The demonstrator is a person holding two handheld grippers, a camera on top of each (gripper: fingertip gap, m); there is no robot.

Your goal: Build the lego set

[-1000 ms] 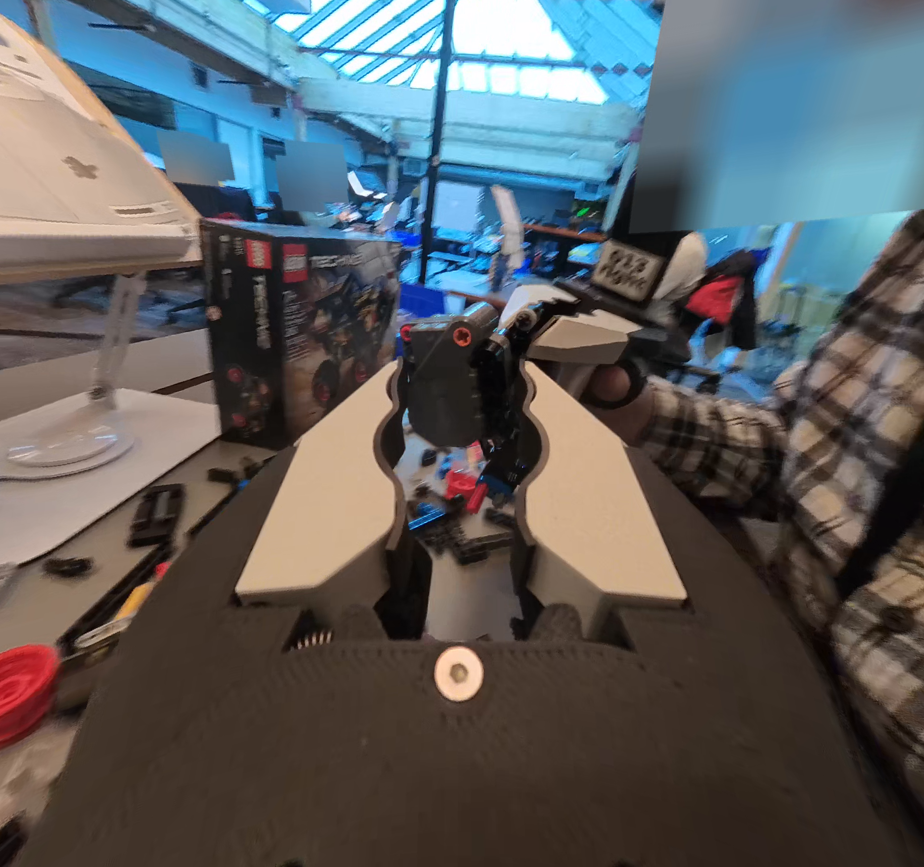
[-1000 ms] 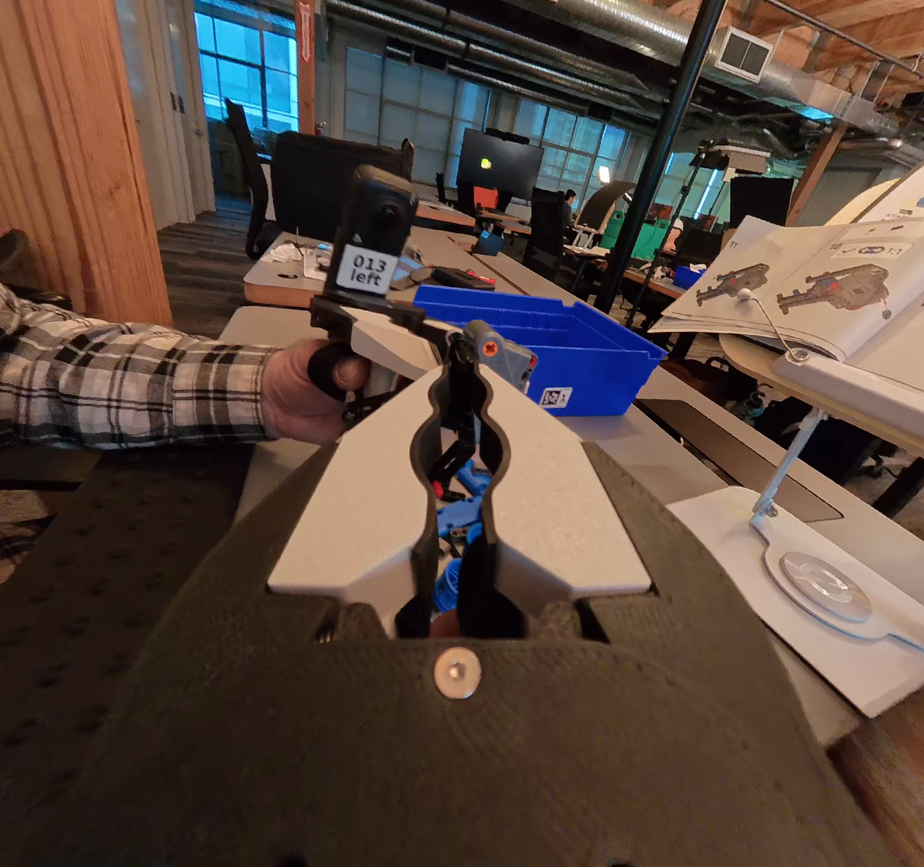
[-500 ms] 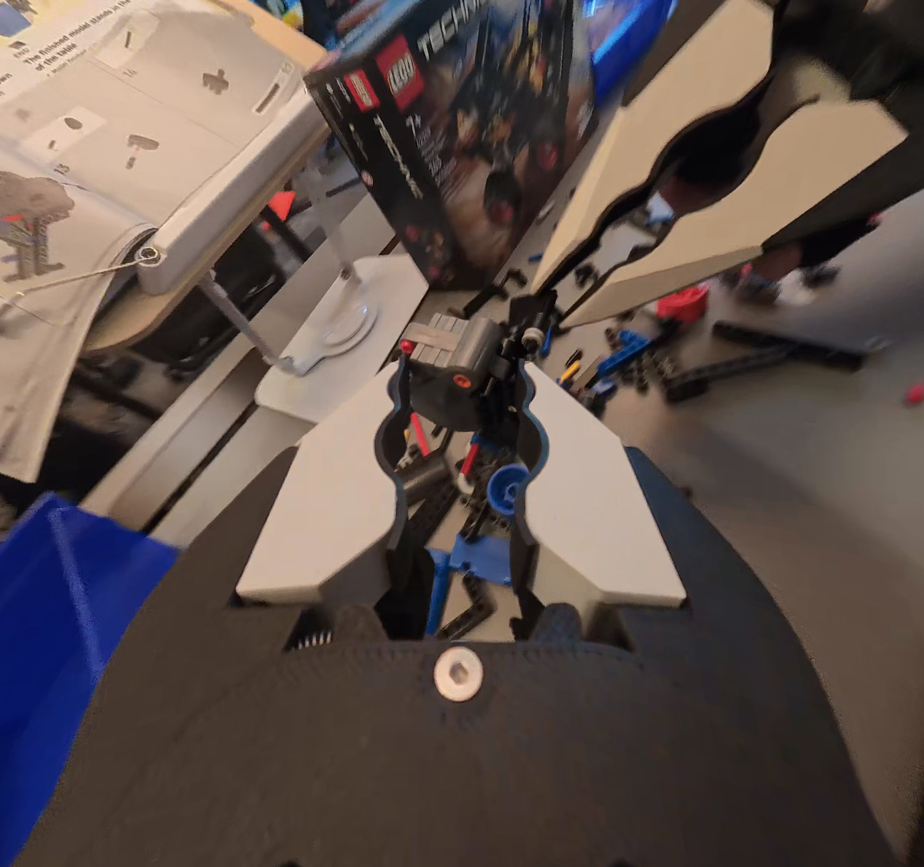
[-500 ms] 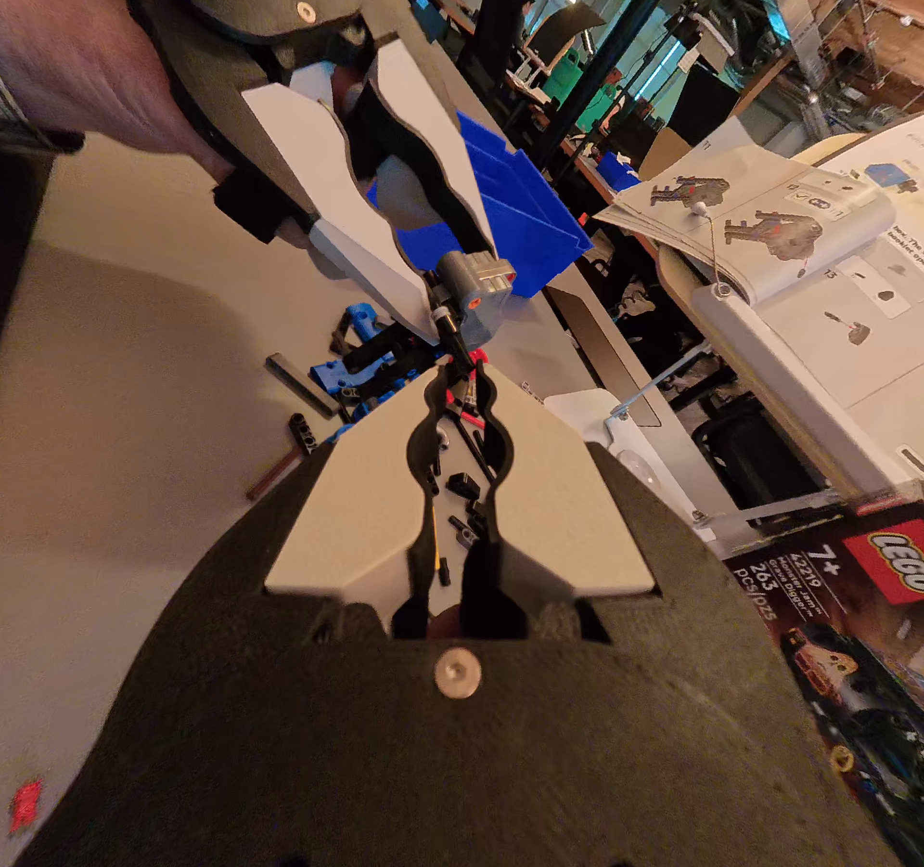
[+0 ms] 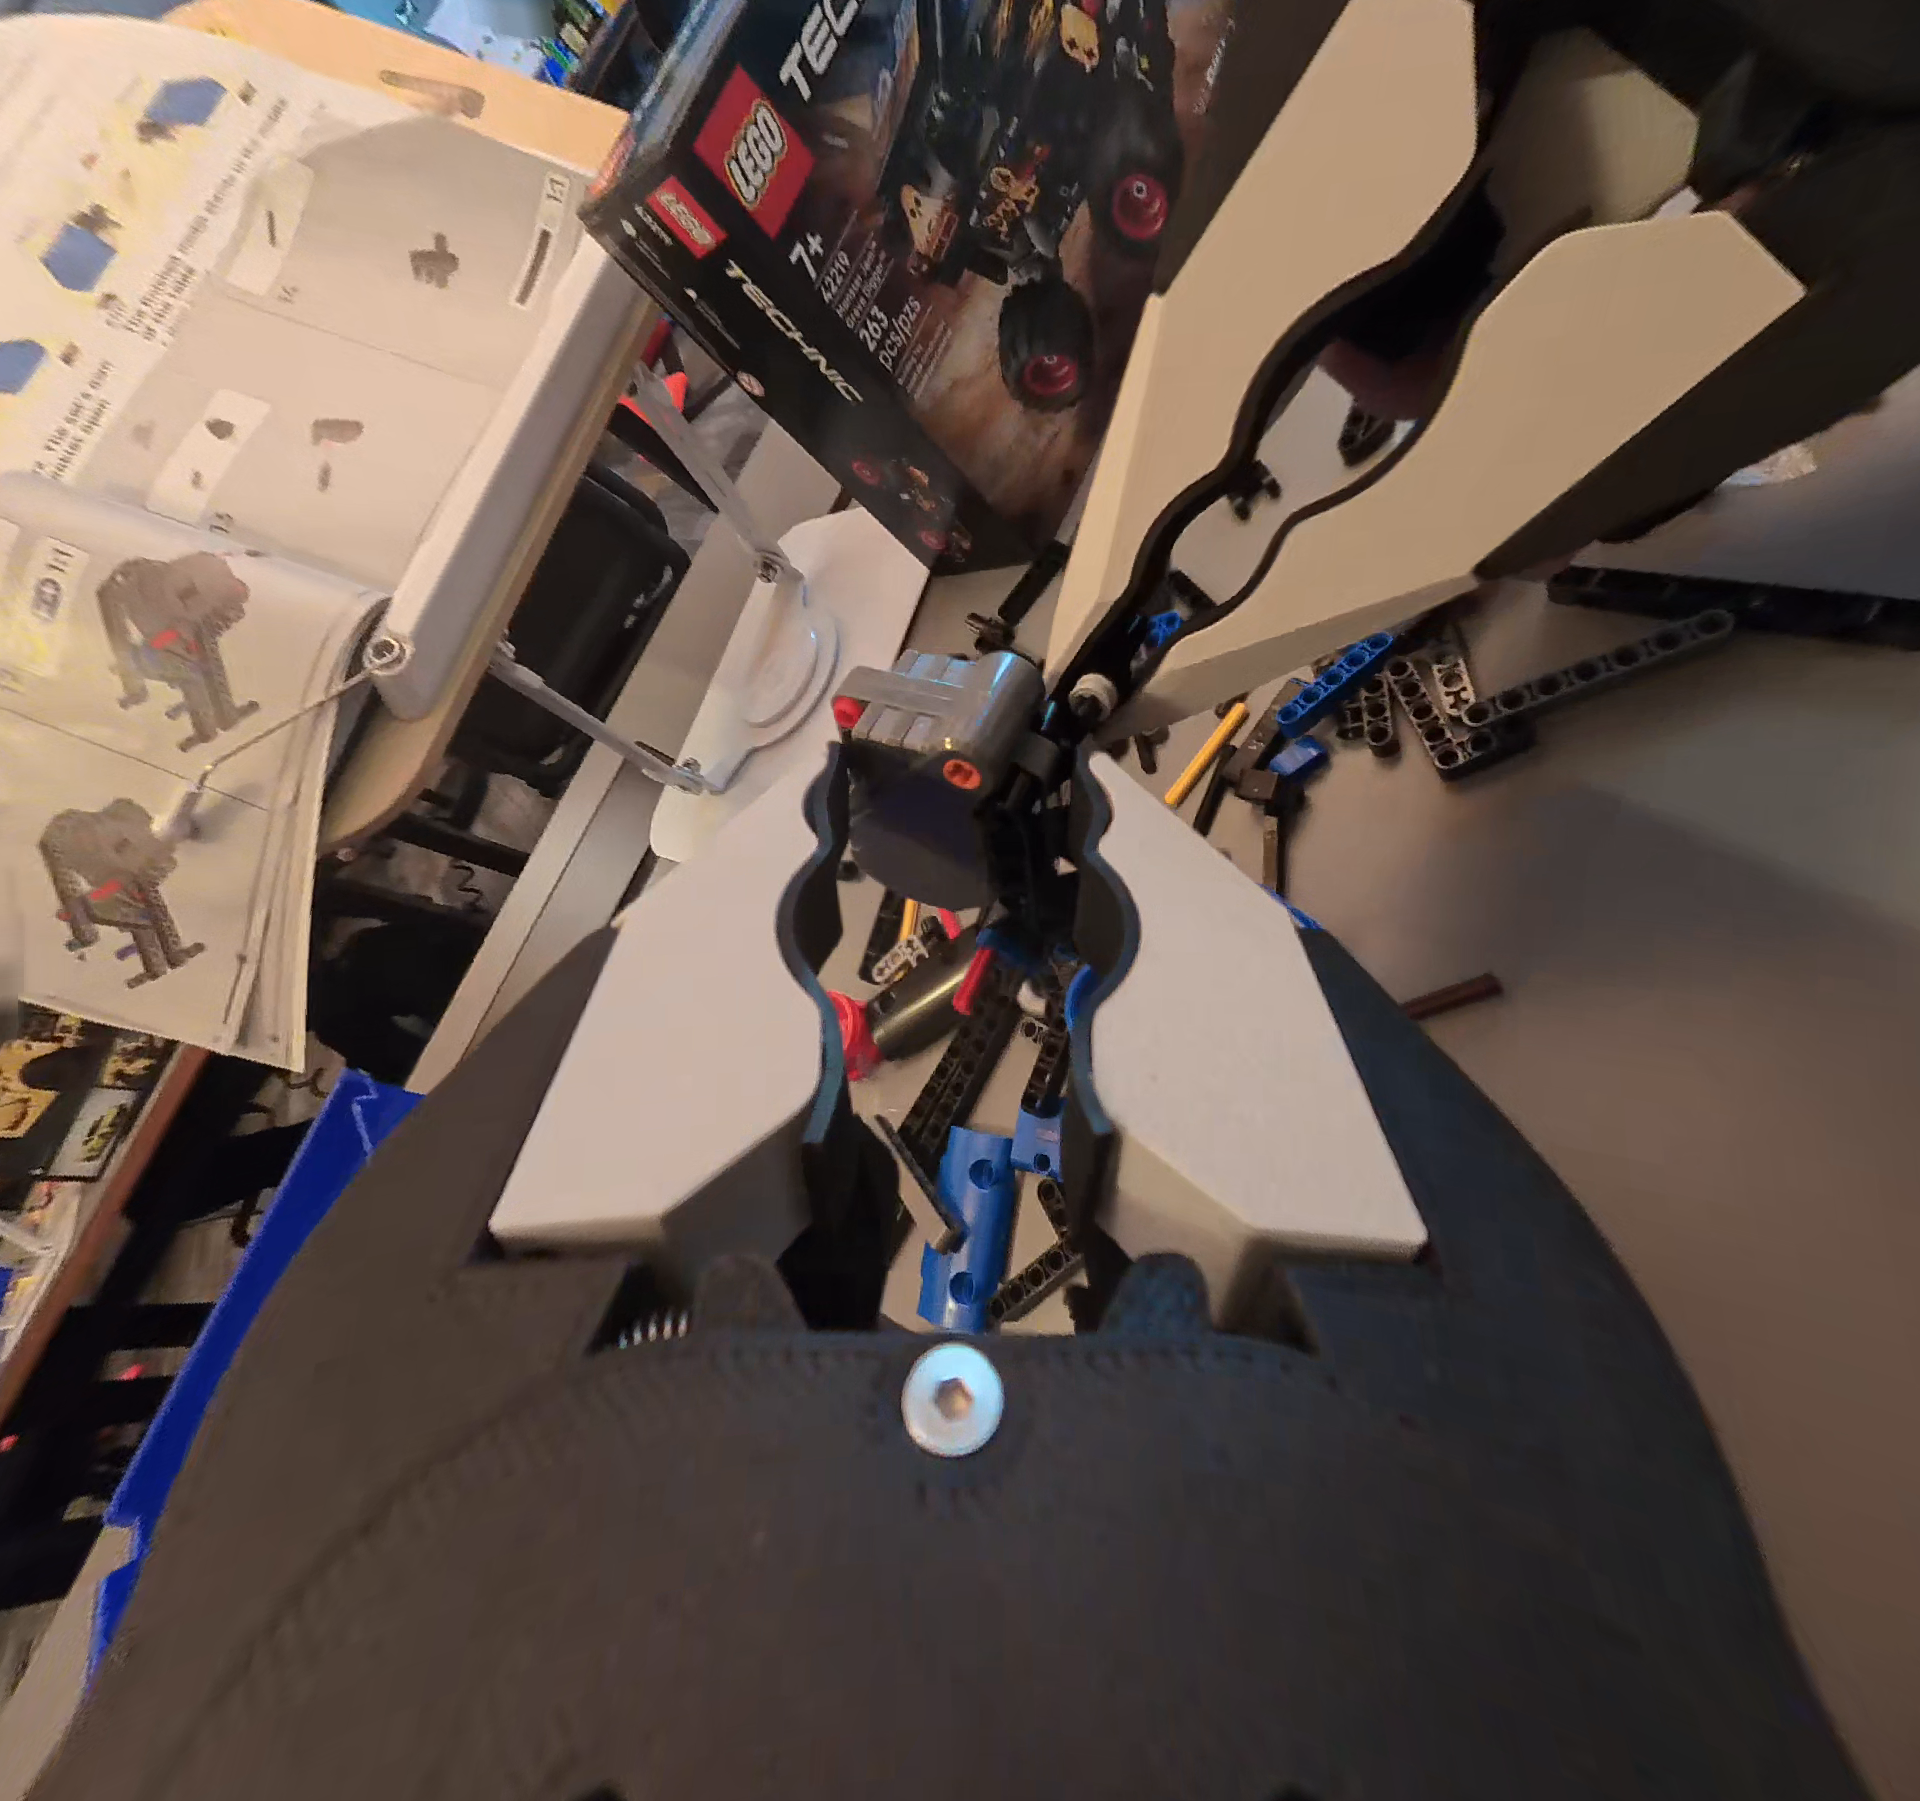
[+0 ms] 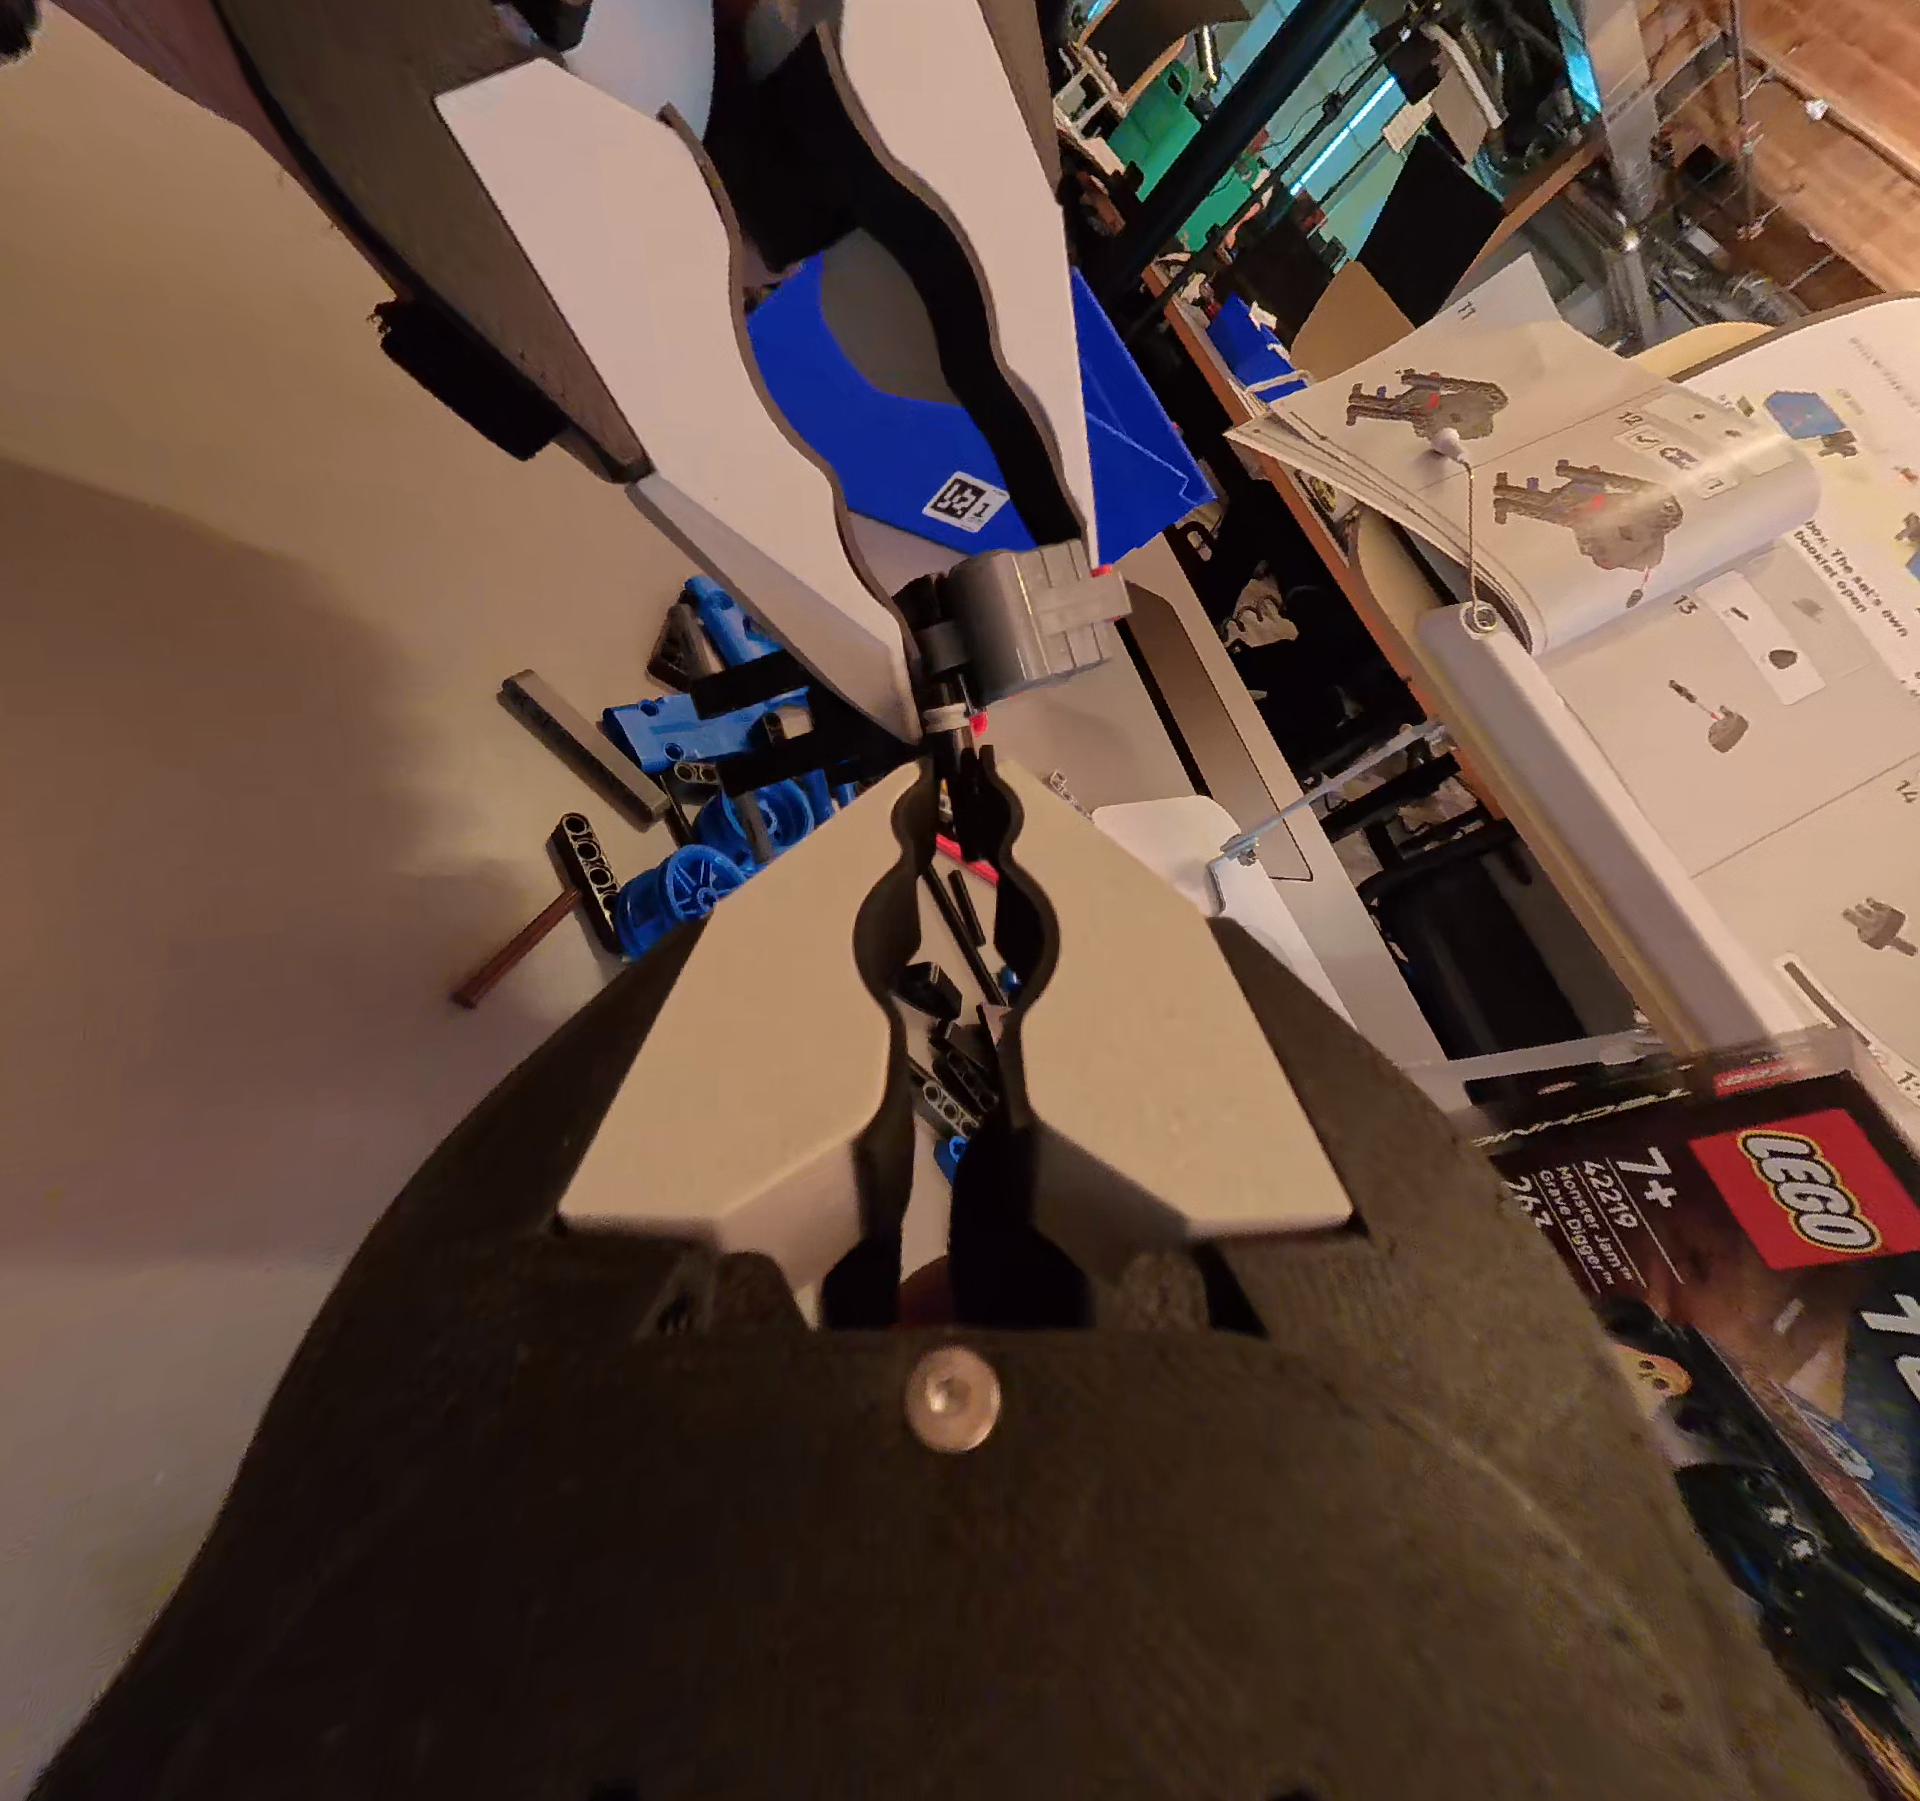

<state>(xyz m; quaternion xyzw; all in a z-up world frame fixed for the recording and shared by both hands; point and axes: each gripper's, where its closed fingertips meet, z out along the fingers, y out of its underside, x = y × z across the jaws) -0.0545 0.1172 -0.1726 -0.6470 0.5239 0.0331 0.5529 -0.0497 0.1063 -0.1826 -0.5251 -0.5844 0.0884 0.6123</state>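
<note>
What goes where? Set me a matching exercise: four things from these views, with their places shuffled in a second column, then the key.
Things
1. blue bin
2. brown axle
3. grey motor assembly
4. instruction booklet

Places
A. gripped by the left gripper and the right gripper
B. stands behind the left gripper, seen from the right wrist
C. clipped open on a stand
D. lies flat by itself

Pairs: 1-B, 2-D, 3-A, 4-C
</note>
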